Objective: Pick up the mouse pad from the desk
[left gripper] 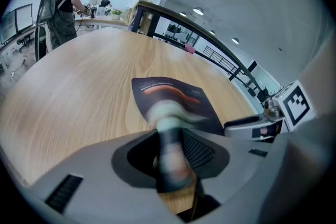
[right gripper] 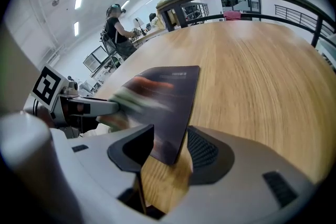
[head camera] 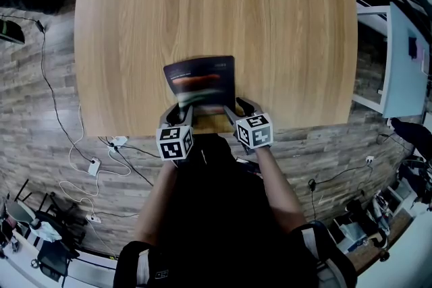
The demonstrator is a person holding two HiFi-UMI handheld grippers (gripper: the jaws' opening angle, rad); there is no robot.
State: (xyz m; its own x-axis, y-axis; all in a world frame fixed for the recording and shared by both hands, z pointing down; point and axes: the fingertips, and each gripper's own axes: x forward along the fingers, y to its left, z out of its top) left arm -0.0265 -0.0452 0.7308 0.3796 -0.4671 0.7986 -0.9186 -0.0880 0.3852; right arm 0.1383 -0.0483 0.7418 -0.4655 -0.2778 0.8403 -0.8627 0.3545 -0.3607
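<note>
— Where's the mouse pad (head camera: 200, 81)?
— Lower centre of the head view, at the desk's (head camera: 283, 23) near edge; that side is blurred.
— Fingers?
— Left gripper (left gripper: 170, 148) spread, pad between; right gripper (right gripper: 167, 148) spread around its corner.

We can read no text anywhere. The mouse pad (head camera: 200, 79) carries a thin pale line of print near its far edge, too blurred to make out; the marker cubes (head camera: 175, 143) show only black-and-white square patterns
</note>
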